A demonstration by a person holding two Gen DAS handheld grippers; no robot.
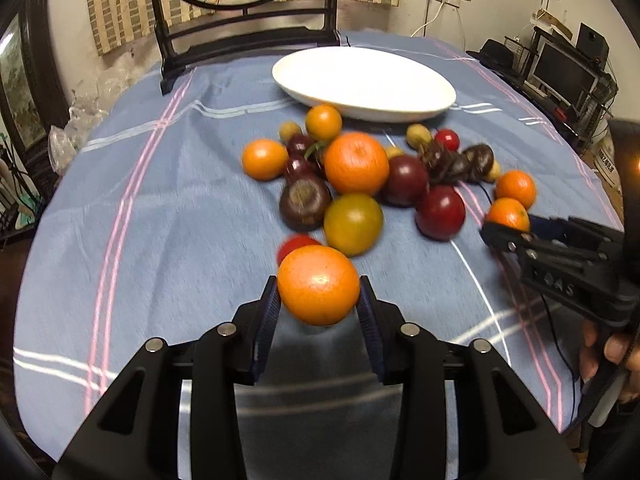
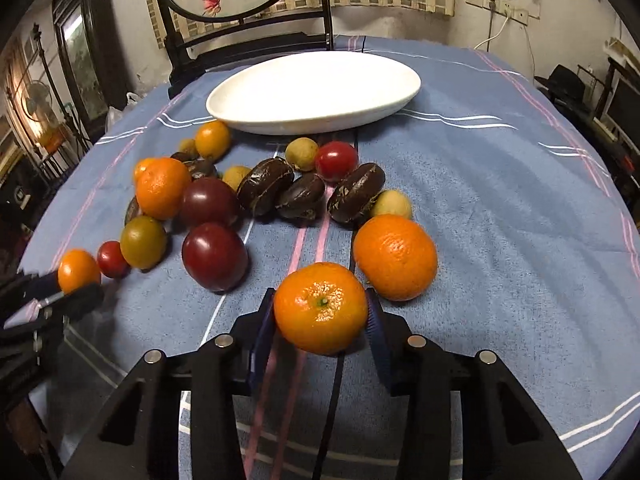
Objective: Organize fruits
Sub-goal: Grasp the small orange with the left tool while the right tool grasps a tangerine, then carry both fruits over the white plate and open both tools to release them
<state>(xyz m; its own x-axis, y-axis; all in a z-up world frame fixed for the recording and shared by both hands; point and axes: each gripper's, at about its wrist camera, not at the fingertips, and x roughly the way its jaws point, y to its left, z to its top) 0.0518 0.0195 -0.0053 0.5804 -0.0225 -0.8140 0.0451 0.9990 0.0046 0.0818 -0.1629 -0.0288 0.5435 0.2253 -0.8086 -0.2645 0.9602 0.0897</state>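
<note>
My left gripper (image 1: 319,300) is shut on an orange tangerine (image 1: 318,285) near the front of the table. My right gripper (image 2: 321,312) is shut on another tangerine (image 2: 321,307); it also shows in the left wrist view (image 1: 508,214) at the right. A white oval plate (image 1: 364,82) (image 2: 316,90) stands empty at the far side. Between plate and grippers lies a pile of fruit: a big orange (image 1: 356,163), dark red plums (image 2: 214,256), a green-yellow fruit (image 1: 353,223), cherry tomatoes (image 2: 336,160), dark brown chestnut-like fruits (image 2: 266,186) and small yellow-green fruits.
A blue striped cloth (image 2: 500,200) covers the round table. A dark wooden chair (image 1: 248,28) stands behind the plate. A loose orange (image 2: 395,257) lies just right of my right gripper. Shelves and a monitor (image 1: 560,68) stand off to the right.
</note>
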